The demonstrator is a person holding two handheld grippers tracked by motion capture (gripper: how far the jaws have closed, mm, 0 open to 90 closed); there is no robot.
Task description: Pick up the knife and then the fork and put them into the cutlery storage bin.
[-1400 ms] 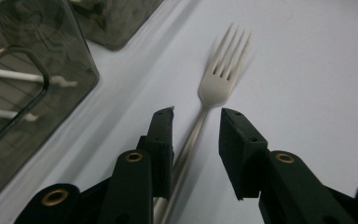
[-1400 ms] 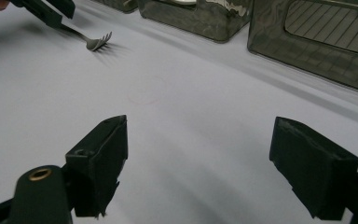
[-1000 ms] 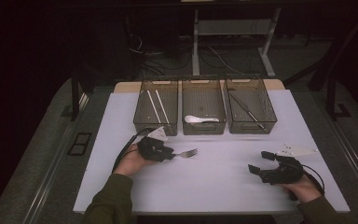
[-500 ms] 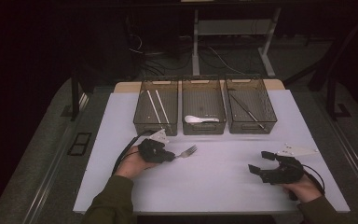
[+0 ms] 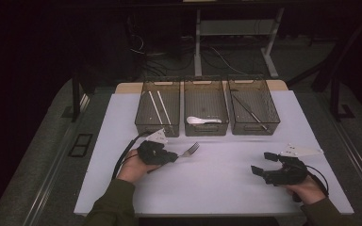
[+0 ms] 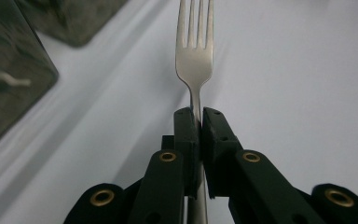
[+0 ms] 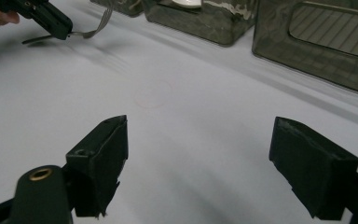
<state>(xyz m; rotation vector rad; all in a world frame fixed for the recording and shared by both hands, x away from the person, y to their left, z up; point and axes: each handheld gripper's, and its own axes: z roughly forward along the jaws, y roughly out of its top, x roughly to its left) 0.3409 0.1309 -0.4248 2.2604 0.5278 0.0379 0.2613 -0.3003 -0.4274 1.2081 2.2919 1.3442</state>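
We note a silver fork with four tines and a slim neck, lying on the white table toward its left half. The left gripper pinches the fork's handle, jaws pressed together on the neck just behind the head. The long axis runs from the gripper up and to the right in the high view, tines aimed at the gap between the left bin and the middle bin. Behind stand three wire bins in a row: two pale sticks in the left one, a white spoon in the middle one, a dark utensil in the right bin. The right gripper rests well apart, jaws spread, nothing between them.
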